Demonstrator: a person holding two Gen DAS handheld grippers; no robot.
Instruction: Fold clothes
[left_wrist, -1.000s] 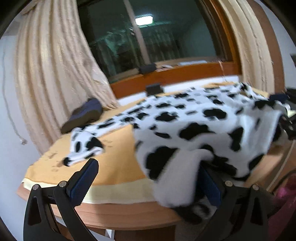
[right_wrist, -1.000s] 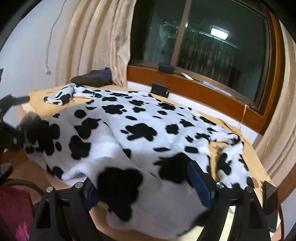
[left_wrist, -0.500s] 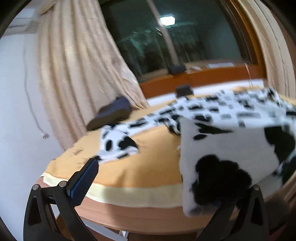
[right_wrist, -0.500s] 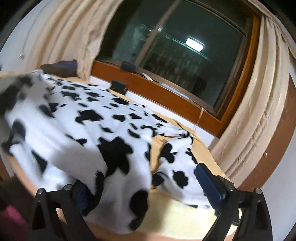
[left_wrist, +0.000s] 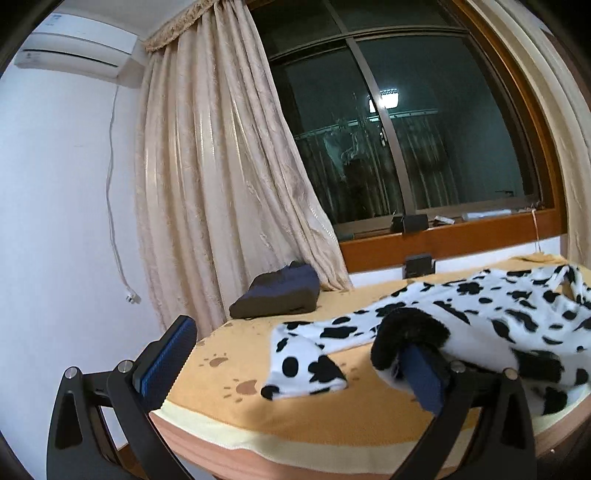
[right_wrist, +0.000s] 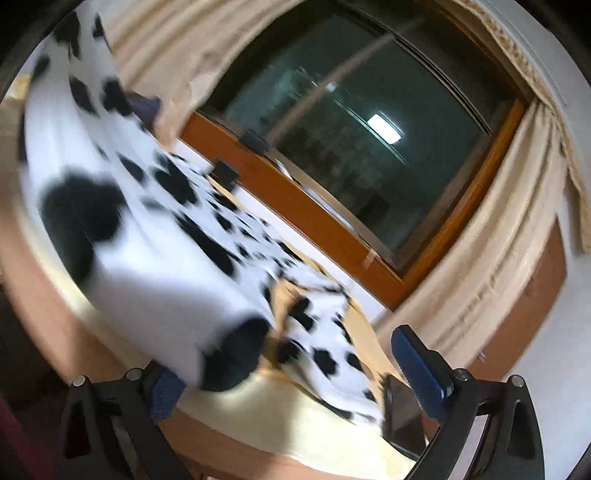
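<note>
Cow-print garment (left_wrist: 491, 317), white fleece with black patches, lies spread over the right part of the table, one sleeve end (left_wrist: 303, 365) flat on the orange cover toward the near edge. A black-patched fold of it is draped over the right finger (left_wrist: 424, 376) of my left gripper (left_wrist: 295, 365); my other finger (left_wrist: 166, 358) stands far off to the left with nothing against it, so the jaws are wide apart and the cloth only hangs on the one pad.

In my right wrist view the picture is tilted and blurred. The same garment (right_wrist: 155, 229) rises toward the upper left, and a bunched end of it sits over the left finger (right_wrist: 166, 391) of my right gripper (right_wrist: 291, 373). The right finger (right_wrist: 417, 365) is bare and well apart from it, so these jaws also stand open.

Under the garment is the orange cover (left_wrist: 295, 417) with paw prints and a pale border, laid on a wooden table (left_wrist: 332, 461). A folded dark blue garment (left_wrist: 277, 295) rests at the far left of the table beside the beige curtain (left_wrist: 221, 184). Behind are the dark window (left_wrist: 424, 129) with its wooden sill, and an air conditioner (left_wrist: 74, 48) high on the white wall. A dark phone-like slab (right_wrist: 402, 413) lies at the table's near right corner.
</note>
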